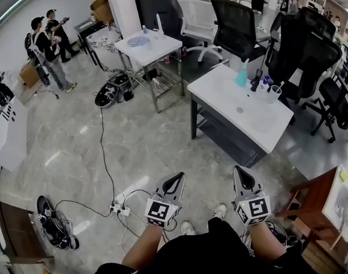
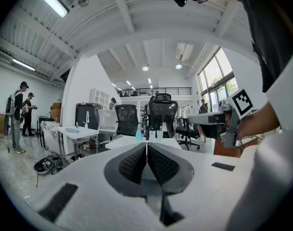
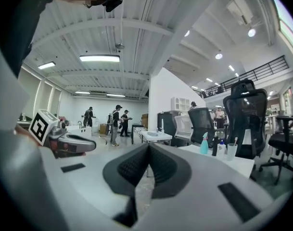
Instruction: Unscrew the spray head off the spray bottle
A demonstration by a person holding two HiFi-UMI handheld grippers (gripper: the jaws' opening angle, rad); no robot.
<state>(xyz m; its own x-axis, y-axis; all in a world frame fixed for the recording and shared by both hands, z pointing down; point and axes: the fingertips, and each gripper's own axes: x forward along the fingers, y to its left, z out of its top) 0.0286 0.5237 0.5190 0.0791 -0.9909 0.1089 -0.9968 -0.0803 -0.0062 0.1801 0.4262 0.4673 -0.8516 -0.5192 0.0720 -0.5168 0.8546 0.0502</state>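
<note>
Head view alone: apparent power strip.

Glossy grey marble floor, power strip with trailing cables. White worktop ahead, smaller white table beyond (next to a white pillar). Black mesh chairs, one white chair. Ceiling strip lights, tall windows.

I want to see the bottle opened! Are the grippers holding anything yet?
Nothing. Left gripper and right gripper are shut, empty. The spray bottle stands on the table.
</note>
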